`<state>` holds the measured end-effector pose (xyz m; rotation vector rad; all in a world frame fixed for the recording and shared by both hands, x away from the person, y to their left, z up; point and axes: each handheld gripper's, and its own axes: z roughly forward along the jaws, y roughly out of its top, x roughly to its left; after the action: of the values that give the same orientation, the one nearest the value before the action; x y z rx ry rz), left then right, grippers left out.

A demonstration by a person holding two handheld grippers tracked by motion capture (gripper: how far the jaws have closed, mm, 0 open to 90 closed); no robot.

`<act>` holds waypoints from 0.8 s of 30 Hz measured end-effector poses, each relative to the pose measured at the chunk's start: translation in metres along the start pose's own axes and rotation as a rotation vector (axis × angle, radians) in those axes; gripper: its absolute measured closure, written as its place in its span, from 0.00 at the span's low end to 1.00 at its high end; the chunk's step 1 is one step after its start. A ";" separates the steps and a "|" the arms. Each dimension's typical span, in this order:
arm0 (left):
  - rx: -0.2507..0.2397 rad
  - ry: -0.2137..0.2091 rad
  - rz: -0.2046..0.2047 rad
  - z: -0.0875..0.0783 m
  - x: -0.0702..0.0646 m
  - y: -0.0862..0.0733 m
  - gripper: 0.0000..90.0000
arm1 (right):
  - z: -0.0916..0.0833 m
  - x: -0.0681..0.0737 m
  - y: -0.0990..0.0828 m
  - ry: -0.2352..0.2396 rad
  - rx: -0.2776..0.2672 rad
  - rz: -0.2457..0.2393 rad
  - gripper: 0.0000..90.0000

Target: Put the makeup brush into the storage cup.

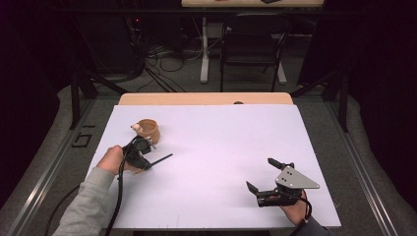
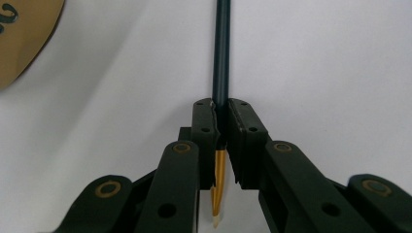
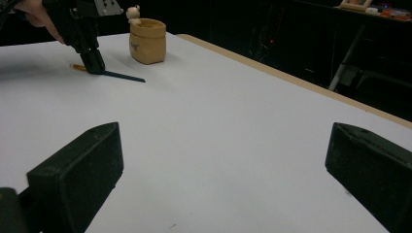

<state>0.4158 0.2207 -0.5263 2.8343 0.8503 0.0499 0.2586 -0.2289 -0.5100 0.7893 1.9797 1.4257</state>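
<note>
Now, left claw: pressed together on the pen, pads clamping its shaft from both sides.
Pen: dark slim shaft running straight out past the claw tips; its yellow end with a pale tip sticks out behind the pads. From the right gripper view it lies flat on the desk, claw coming down on it from above, near the yellow end.
Left hand: at the near-left part of the desk, grey sleeve behind it, cable trailing off the front edge.
Pot: small tan holder with a little pale figure on its rim, standing upright just beyond the left claw, apart from the pen.
Path around pen: bare white sheet along the shaft's length; the pot is the nearest thing, off to one side of the shaft's line.
Right claw: spread wide, nothing between the pads, resting at the near-right part of the desk, well apart from pen and pot.
Desk: white sheet over a wooden top, a strip of wood showing at the far edge.
Beyond: dark floor with a chair, loose cables and a white desk leg.
</note>
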 end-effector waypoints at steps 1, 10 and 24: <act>0.001 0.003 -0.001 0.000 0.000 0.000 0.91 | 0.000 0.000 0.000 0.002 0.001 0.001 0.00; -0.012 -0.002 0.009 0.000 0.000 -0.001 0.92 | 0.001 0.001 0.000 0.012 0.026 -0.006 0.00; -0.033 0.015 0.072 -0.016 -0.012 0.005 0.92 | 0.011 -0.005 -0.001 -0.002 0.137 0.013 0.00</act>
<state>0.4074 0.2124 -0.5096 2.8365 0.7439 0.0947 0.2703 -0.2259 -0.5129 0.8639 2.0911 1.3065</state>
